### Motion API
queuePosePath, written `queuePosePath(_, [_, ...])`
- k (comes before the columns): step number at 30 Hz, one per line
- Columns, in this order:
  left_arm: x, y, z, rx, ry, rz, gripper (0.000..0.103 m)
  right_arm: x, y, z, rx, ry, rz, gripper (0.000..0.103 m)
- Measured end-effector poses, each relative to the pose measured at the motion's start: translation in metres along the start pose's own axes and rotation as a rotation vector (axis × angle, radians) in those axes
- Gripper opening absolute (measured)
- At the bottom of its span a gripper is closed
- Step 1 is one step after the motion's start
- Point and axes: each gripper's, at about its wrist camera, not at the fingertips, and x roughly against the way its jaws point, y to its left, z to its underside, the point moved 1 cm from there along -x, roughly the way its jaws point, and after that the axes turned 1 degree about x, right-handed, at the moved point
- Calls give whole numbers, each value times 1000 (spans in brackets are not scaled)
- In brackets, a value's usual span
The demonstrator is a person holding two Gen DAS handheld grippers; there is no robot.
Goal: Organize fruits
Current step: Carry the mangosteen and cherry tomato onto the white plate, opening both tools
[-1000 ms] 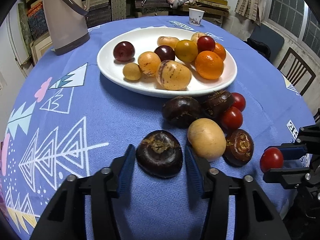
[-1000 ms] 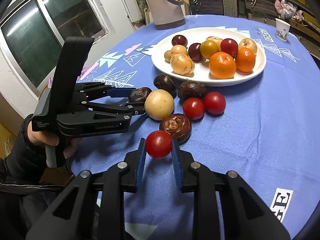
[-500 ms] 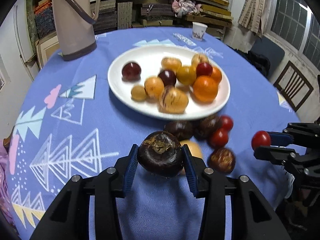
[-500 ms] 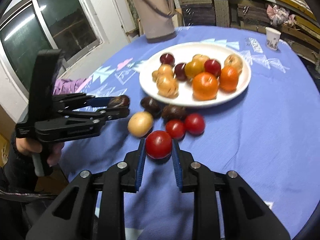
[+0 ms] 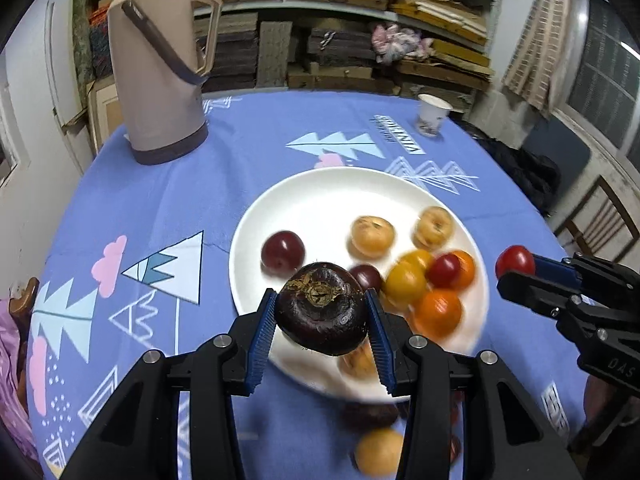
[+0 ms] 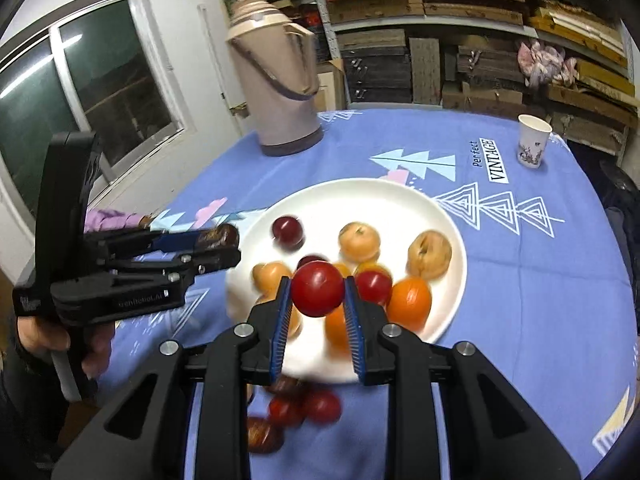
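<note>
My left gripper (image 5: 322,322) is shut on a dark purple water chestnut (image 5: 322,314) and holds it in the air over the near rim of the white plate (image 5: 320,200). My right gripper (image 6: 318,300) is shut on a red tomato (image 6: 317,289) and holds it above the plate's (image 6: 380,200) near edge. The plate holds several fruits, among them an orange (image 5: 438,314) and a dark plum (image 5: 283,252). Loose fruits lie blurred on the cloth below the grippers, such as a yellow one (image 5: 378,452) and red tomatoes (image 6: 306,408).
A tall beige thermos (image 5: 158,68) stands at the back left of the round blue-clothed table (image 5: 140,208). A paper cup (image 5: 432,120) stands at the back right. Shelves of stacked boards lie behind. A chair (image 5: 600,220) stands to the right.
Both grippers have lifted their fruit off the cloth and moved forward over the plate's near edge. The left gripper closed on the chestnut a second ago.
</note>
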Motion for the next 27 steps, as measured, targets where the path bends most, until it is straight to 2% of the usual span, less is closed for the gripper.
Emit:
queuePosePath(8, [-38, 10, -17, 35, 48, -17, 44, -61, -28, -21, -37, 73, 46, 26])
queuePosePath(15, [-58, 18, -21, 76, 77, -12, 44, -83, -45, -23, -76, 86, 85, 27])
queuePosePath(16, [-59, 19, -21, 83, 80, -7, 44, -83, -47, -22, -83, 82, 94, 42])
queuePosePath(17, [-60, 19, -20, 90, 79, 3, 46, -83, -49, -22, -101, 72, 114, 71])
queuePosePath(18, [-60, 20, -19, 98, 73, 11, 62, -79, -50, -22, -111, 48, 124, 79])
queuePosePath(19, [-58, 19, -17, 102, 64, 3, 72, -73, -51, -21, -115, 7, 127, 80])
queuePosePath(20, [-55, 18, -17, 103, 45, -8, 81, -70, -50, -20, -110, 3, 123, 80])
queuePosePath(22, [-46, 16, -16, 92, 13, -8, 81, -61, -47, -19, -98, -8, 132, 80])
queuePosePath(27, [-26, 12, -8, 90, 4, -1, 84, -33, -42, -7, -88, -33, 124, 80])
